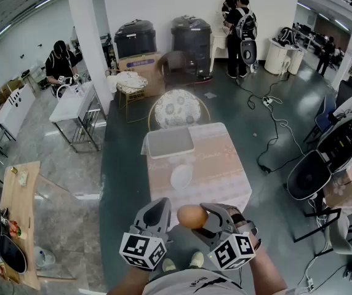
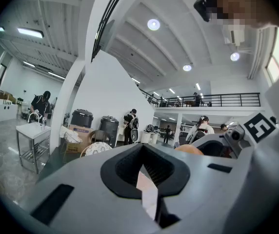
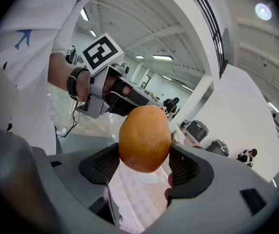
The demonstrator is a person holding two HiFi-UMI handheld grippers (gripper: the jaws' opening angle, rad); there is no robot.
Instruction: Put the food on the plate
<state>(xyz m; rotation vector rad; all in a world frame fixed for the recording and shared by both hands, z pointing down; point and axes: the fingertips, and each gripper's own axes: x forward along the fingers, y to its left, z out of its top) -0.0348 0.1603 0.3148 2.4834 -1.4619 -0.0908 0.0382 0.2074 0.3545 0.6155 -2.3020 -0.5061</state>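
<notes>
Orange-brown smooth oval food | clamped in right gripper | left gripper closed, empty | risk: rounded skin could slip out short of white round plate.

Orange-brown food, white plate, pink patterned tablecloth.

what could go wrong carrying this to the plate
The round brown food sits high in the right tool, held only by its lower half, so it could slip out. The white plate lies well ahead on the table, next to a tray; a careless release might miss it.
</notes>
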